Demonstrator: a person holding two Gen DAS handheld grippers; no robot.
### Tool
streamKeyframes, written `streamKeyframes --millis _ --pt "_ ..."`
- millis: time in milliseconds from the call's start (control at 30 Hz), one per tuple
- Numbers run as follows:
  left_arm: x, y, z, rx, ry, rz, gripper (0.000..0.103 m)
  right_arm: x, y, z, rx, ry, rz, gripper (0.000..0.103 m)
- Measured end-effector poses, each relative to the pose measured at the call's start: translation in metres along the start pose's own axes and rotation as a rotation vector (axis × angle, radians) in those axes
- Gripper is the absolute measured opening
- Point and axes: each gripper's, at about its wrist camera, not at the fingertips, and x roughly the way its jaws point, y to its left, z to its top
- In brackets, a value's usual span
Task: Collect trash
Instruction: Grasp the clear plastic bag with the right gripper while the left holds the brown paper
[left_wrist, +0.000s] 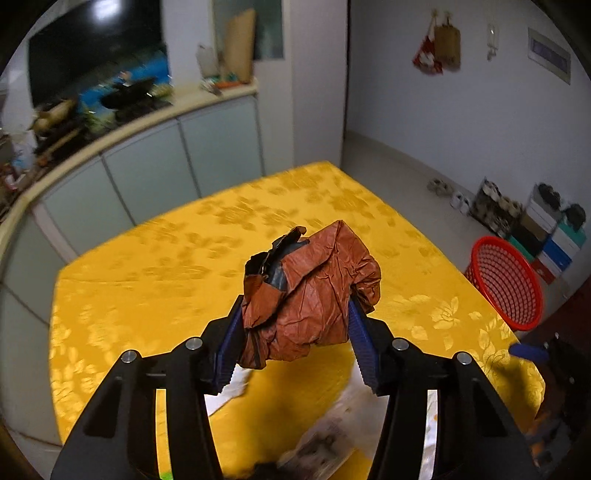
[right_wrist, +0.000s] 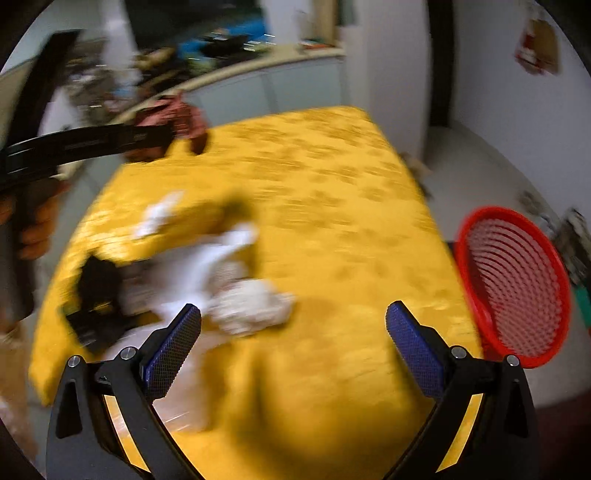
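Basket (right_wrist: 511, 284) off the table's (left_wrist: 184, 266) right edge — wrappers (right_wrist: 236, 295) lie front-left.

The left tongs (left_wrist: 295, 332) clamp a crumpled brown wrapper (left_wrist: 314, 291) above the yellow tabletop (left_wrist: 184, 266); a red basket (left_wrist: 506, 284) stands beside its right edge.

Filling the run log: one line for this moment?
left gripper: shut on crumpled brown paper wad | right gripper: open | red mesh basket: unreached

Yellow-clothed table (right_wrist: 332, 206) bearing white crumpled paper (right_wrist: 251, 302) and black wrapper (right_wrist: 98, 295).
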Motion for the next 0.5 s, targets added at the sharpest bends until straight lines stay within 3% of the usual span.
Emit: streamKeyframes --millis 133,333,400,467,500 --pt "-0.02 0.015 -0.011 -0.043 -0.031 0.039 0.051 -0.011 0.031 -0.01 -0.08 0.007 0.127 0.097" --pt "-0.032 0.027 -0.023 -0.075 -0.033 0.057 0.051 0.009 0.079 -0.024 -0.192 0.071 0.17 0.097" --pt "-0.036 0.031 -0.028 -0.092 -0.031 0.059 0.051 0.019 0.088 -0.028 -0.226 0.101 0.139 0.097" --pt "-0.039 0.035 -0.034 -0.114 -0.035 0.06 0.051 0.031 0.087 -0.033 -0.211 0.136 0.104 0.09" --pt "-0.039 0.036 -0.035 -0.118 -0.035 0.061 0.051 0.036 0.085 -0.034 -0.193 0.151 0.105 0.079"
